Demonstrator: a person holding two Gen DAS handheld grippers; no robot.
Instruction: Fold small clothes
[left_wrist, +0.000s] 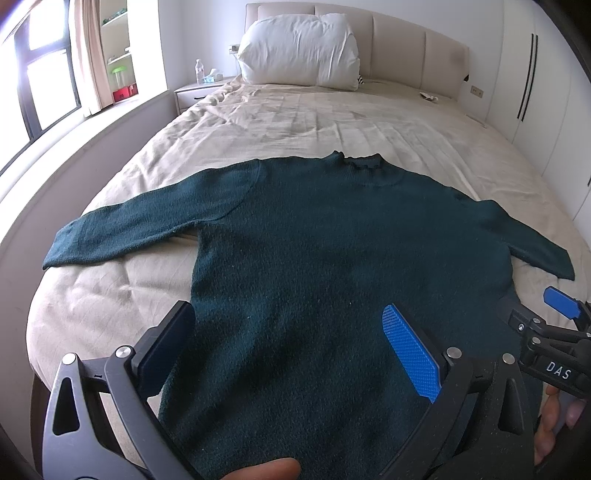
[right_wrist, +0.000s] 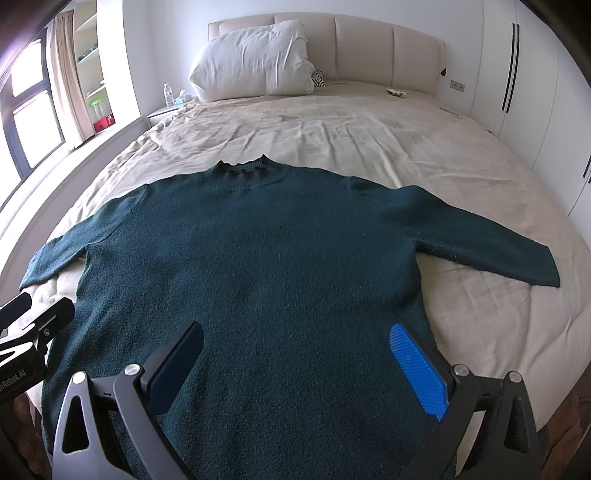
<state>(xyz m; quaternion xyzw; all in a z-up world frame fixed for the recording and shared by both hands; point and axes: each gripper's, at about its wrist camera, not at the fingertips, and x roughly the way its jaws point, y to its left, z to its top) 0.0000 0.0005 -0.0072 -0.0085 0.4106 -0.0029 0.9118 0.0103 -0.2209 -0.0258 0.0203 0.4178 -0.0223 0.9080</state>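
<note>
- Your left gripper (left_wrist: 288, 347) and right gripper (right_wrist: 295, 365) both have fingers spread apart over the sweater's hem.
- The green sweater (left_wrist: 332, 258) lies flat mid-frame on the bed (left_wrist: 314, 118), with bare bedding above its collar.
- "DAS" reads at lower right in the left wrist view.

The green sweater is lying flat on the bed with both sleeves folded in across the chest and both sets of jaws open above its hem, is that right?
Not quite. The green sweater lies flat on the bed, but its sleeves are spread out to either side, not folded in; the right wrist view shows both clearly. The left gripper and right gripper do have their jaws open above the hem.
</note>
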